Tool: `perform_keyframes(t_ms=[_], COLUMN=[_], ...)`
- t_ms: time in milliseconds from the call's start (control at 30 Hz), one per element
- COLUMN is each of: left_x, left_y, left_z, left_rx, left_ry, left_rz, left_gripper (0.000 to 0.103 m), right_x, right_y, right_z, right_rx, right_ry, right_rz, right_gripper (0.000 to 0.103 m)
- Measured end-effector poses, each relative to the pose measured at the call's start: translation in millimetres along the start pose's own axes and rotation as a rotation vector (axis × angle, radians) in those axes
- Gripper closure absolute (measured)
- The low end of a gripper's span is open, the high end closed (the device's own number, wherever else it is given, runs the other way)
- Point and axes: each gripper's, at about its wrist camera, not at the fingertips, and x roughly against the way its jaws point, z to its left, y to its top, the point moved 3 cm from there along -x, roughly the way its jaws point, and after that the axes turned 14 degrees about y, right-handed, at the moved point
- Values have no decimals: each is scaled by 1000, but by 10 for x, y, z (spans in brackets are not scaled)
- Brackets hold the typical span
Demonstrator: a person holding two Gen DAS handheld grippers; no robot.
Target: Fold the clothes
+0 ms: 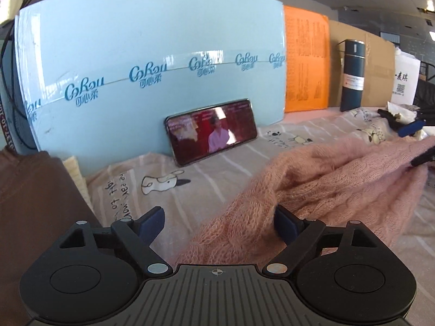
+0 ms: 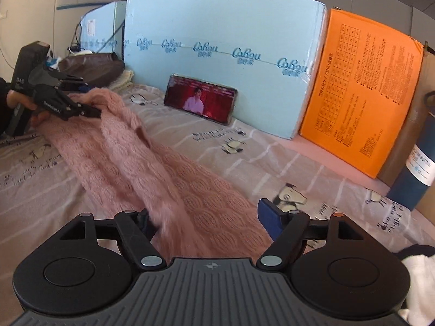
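A fuzzy pink knitted garment (image 1: 326,179) lies stretched across the printed bedsheet (image 1: 190,168). My left gripper (image 1: 220,224) is open, and the garment's near end lies between its blue-padded fingers (image 1: 284,224). In the right wrist view the garment (image 2: 163,168) runs from the left gripper (image 2: 81,108) at far left down to my right gripper (image 2: 209,217), which is open with the cloth lying between its fingers (image 2: 267,217). The right gripper's tip (image 1: 424,157) shows at the garment's far end.
A phone (image 1: 210,130) playing video leans on a light blue box (image 1: 136,54) at the back. An orange box (image 2: 361,103), a dark blue flask (image 1: 352,76), brown cardboard and a brown cushion (image 1: 32,203) border the bedsheet (image 2: 244,149). Black clutter lies at right.
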Motion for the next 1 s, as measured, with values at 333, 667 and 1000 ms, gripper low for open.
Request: perform_keyframes(t_ms=[333,667,1000], left_x=[170,-58,212], left_y=[101,227,293], left_z=[-177,-454,-375], left_rx=[-91,-186,-190], left_ry=[-12,-240,-231], left_rz=[-100,-6,-130], left_gripper=[12,15,18], right_x=[542,729,-13], right_y=[-410,-602,270], right_z=[-396,-618,137], right_rx=[-174,-383,-34], right_ry=[-253,-406,-37], right_rz=[-62,-264,-270], right_gripper=[28,27,19])
